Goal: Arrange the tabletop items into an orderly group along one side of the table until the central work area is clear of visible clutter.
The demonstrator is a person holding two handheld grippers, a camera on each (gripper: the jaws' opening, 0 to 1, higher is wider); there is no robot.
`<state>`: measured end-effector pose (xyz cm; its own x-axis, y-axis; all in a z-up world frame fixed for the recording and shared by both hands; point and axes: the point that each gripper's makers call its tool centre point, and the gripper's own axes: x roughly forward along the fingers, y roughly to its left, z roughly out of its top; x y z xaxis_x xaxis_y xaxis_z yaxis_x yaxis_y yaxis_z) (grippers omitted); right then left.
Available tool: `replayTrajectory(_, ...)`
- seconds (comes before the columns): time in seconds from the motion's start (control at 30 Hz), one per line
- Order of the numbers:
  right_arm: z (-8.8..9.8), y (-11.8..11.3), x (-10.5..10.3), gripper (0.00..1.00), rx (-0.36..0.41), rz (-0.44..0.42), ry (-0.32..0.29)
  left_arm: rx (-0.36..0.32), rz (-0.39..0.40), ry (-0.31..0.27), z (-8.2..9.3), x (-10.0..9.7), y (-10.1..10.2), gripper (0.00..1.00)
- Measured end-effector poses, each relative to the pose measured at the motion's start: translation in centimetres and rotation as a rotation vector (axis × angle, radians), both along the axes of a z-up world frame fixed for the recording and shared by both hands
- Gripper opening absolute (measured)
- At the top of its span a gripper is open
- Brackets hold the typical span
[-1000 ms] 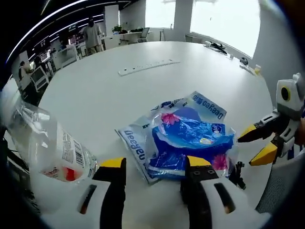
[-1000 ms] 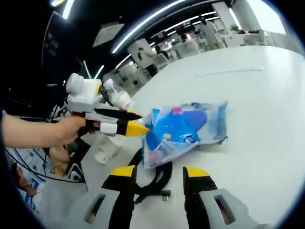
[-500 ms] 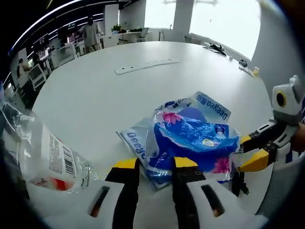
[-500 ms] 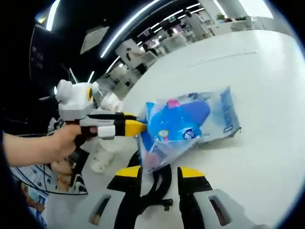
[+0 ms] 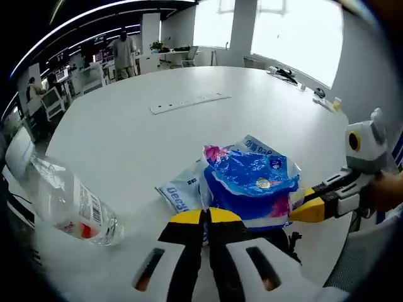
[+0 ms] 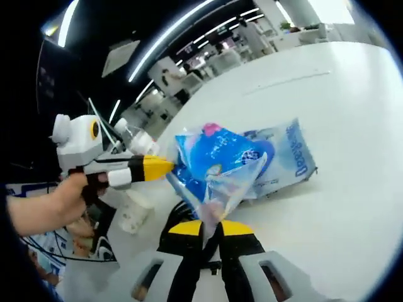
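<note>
Open-plan office: bright windows point(image 5: 296, 31), white pillar point(image 5: 242, 28), ceiling light strips point(image 6: 176, 34), distant desks point(image 5: 88, 75)

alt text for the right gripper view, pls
The right gripper, jaws closed, pinches a corner of a blue plastic package and holds it up off a white round table, while the left gripper, held in a hand, grips its other edge. A clear plastic bottle lies behind and a black cable below.

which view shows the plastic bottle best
The left gripper view: the clear plastic bottle lies on its side on the white table, its label and barcode showing. In the right gripper view it sits partly hidden behind the left gripper, mostly cap and blurred body.
</note>
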<state>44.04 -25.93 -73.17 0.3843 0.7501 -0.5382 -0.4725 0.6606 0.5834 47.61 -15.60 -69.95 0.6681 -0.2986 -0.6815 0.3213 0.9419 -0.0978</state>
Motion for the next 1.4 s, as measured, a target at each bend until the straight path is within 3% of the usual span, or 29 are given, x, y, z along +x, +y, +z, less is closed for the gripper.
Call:
replayTrajectory(0.33,3.3,-4.1,0.0,0.00,0.092,-0.052,-0.004,-0.060,0.026,-0.033,2.3,-3.2,-2.6,0.00)
replayTrajectory(0.7,5.2,-8.1,-0.4,0.00,0.083,-0.039,-0.040,-0.128,0.059,-0.081,4.3,-4.5,-6.8,0.00)
replayTrajectory(1.0,5.2,-12.2,0.4,0.00,0.057,-0.039,-0.054,-0.160,0.071,-0.067,3.9,-3.6,-11.1,0.00)
replayTrajectory(1.2,5.1,-15.9,2.5,0.00,0.042,-0.064,-0.059,-0.158,0.026,-0.066,4.2,-2.2,-14.4,0.00)
replayTrajectory(1.4,4.7,-19.1,4.9,0.00,0.012,-0.084,-0.077,-0.140,-0.028,-0.028,3.6,-1.0,-17.6,0.00)
